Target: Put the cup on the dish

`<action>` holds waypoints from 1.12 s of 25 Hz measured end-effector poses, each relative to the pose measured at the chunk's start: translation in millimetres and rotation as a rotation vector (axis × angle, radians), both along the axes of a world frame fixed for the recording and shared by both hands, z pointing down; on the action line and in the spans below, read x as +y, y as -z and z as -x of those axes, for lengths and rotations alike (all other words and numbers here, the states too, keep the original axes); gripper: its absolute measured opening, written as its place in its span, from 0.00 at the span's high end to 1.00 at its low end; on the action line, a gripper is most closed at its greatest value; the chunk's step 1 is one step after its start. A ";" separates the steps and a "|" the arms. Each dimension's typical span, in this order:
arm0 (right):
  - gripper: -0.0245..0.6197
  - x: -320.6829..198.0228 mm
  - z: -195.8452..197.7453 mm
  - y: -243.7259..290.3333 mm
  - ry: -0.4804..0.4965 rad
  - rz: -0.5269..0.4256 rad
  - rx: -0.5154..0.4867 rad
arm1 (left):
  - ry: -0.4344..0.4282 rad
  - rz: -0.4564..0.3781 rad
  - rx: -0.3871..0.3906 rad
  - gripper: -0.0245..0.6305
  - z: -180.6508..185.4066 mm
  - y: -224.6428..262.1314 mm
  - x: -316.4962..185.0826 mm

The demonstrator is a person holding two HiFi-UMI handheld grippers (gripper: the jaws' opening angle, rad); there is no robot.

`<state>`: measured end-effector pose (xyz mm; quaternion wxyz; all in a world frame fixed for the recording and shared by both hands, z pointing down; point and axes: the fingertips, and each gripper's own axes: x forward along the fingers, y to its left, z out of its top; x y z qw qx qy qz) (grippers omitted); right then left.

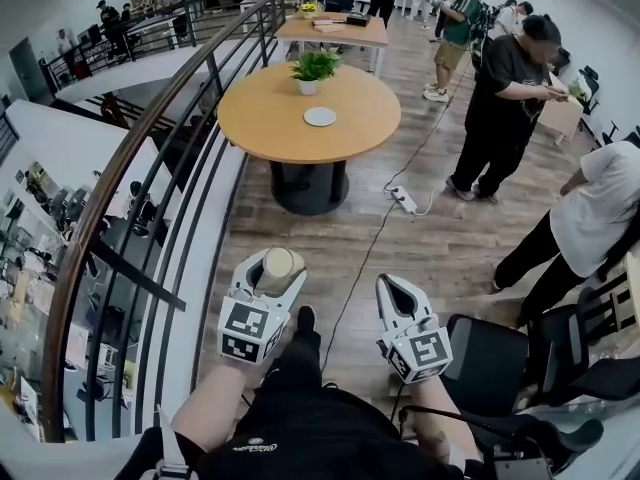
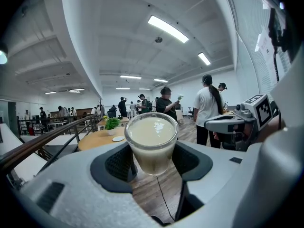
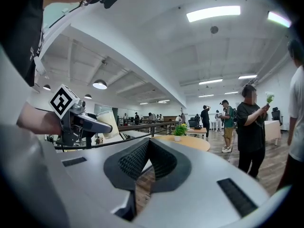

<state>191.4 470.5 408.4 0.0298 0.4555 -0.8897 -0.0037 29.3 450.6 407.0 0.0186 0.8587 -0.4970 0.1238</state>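
While the left tool (image 2: 151,163) grips the cup (image 2: 151,139), the right tool (image 3: 148,156) stands closed.

Open-plan office mezzanine: railing (image 1: 148,133), round table (image 1: 280,128), desk chairs (image 1: 485,363).

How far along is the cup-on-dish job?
Done: the cup is picked up, clamped in the left tool. In hand: it is held in the air, well short of the round table. Left: reach that table and set the cup on the white dish, which lies bare. The right tool is shut and empty.
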 end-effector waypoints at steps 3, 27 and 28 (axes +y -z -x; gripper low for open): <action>0.97 -12.8 -1.5 -1.3 -0.012 -0.002 -0.005 | -0.006 -0.004 0.000 0.57 -1.8 -0.9 -13.4; 0.97 -287.7 124.7 13.9 0.029 -0.004 -0.010 | -0.006 -0.017 0.001 0.57 104.6 15.2 -278.4; 0.97 -300.5 134.2 16.1 0.028 -0.006 -0.010 | -0.010 -0.015 0.000 0.57 112.2 16.1 -291.6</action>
